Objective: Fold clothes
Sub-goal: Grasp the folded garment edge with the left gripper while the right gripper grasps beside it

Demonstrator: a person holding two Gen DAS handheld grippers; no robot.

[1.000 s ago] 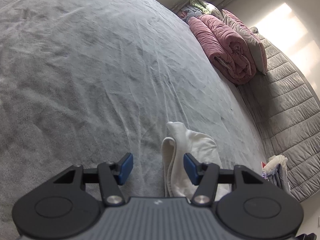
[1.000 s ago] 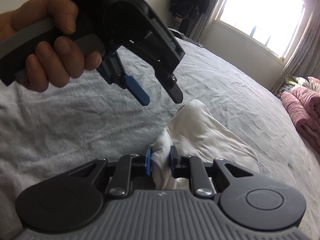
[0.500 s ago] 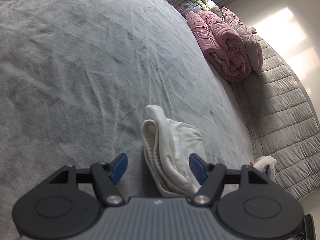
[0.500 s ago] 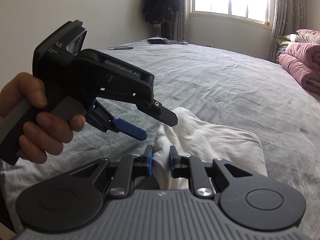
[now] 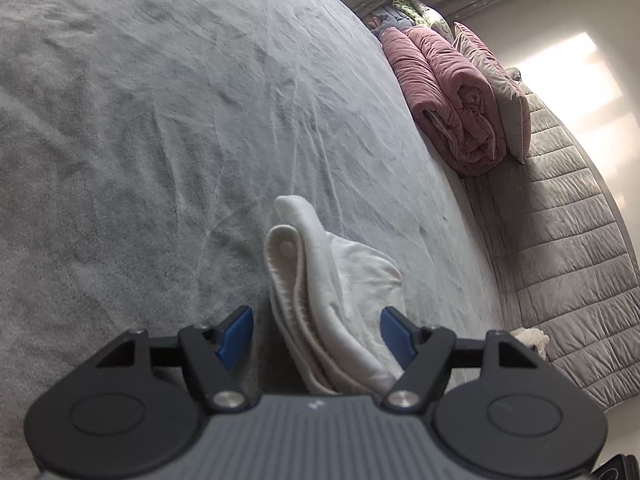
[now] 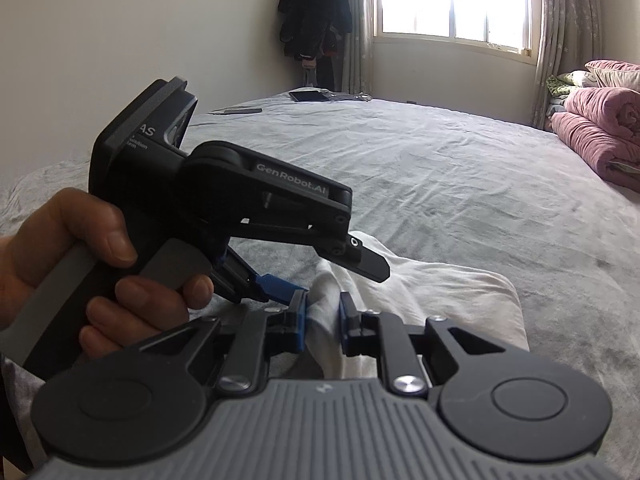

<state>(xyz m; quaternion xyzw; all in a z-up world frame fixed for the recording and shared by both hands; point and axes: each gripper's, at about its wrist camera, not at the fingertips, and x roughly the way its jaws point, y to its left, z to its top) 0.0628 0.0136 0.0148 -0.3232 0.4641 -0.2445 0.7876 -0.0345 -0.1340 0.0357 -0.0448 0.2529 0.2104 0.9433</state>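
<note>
Both claws tilt down over the white garment (image 5: 340,300) on the grey bed (image 5: 160,120). The left claw (image 5: 316,334) straddles its folded end, released; the right claw (image 6: 322,316) is clenched on a bunched edge. The garment's long axis runs away from the claws, with bare bed all around.

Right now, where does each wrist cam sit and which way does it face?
Left wrist: sits on the left tongs, facing down along open fingers over the bunched white cotton garment toward the rolled pink quilt; only its own tongs show.
Right wrist: sits on the right tongs, shut on the garment, facing across the grey bedspread to the window; the left hand and left tongs show.
Shared: garment, bedspread, pink quilt.
</note>
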